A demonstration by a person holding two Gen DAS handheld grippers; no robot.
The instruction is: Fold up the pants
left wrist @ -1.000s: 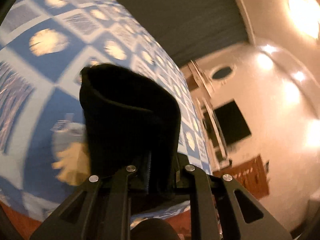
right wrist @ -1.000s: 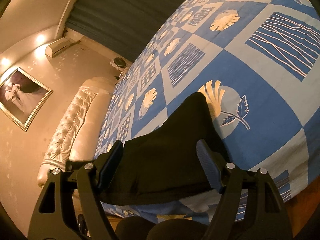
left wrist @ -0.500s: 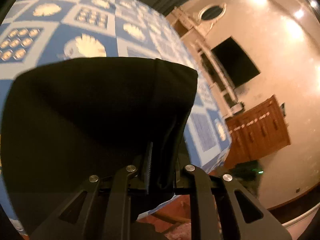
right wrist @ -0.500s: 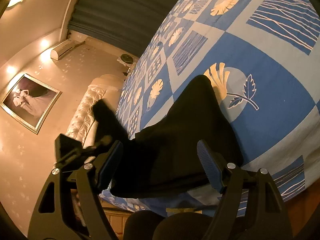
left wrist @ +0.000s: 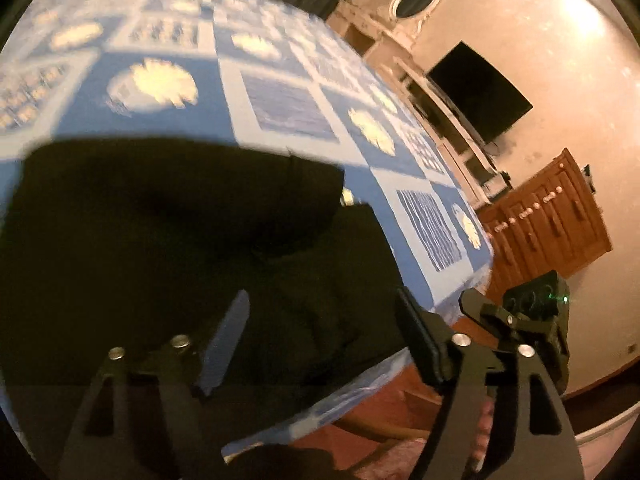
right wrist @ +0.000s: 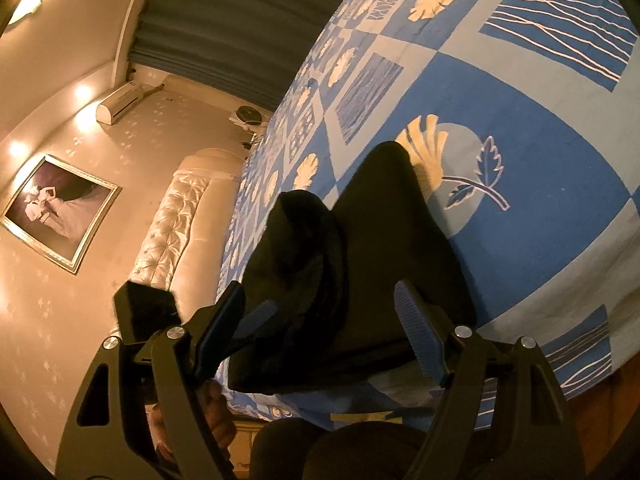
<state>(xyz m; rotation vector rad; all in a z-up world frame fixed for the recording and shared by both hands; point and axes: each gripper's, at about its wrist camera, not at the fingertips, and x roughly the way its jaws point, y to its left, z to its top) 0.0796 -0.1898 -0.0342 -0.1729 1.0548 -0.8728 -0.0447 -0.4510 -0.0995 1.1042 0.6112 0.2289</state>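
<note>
Now both grippers' jaws gape, left (left wrist: 320, 336) opening, over pants (right wrist: 360, 272) on bedspread (right wrist: 540, 120).

A blue patchwork bedspread (right wrist: 540, 208) with cream leaf prints covers the bed. A padded cream headboard (right wrist: 176, 224) stands below a framed picture (right wrist: 60, 212) and an air conditioner (right wrist: 120, 100). Elsewhere, a dark television (left wrist: 480, 92) hangs near a wooden cabinet (left wrist: 548, 220).

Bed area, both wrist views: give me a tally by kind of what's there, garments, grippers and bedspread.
Black pants: 1
Grippers, left gripper and right gripper: 2
Blue patterned bedspread: 1
Total: 4
</note>
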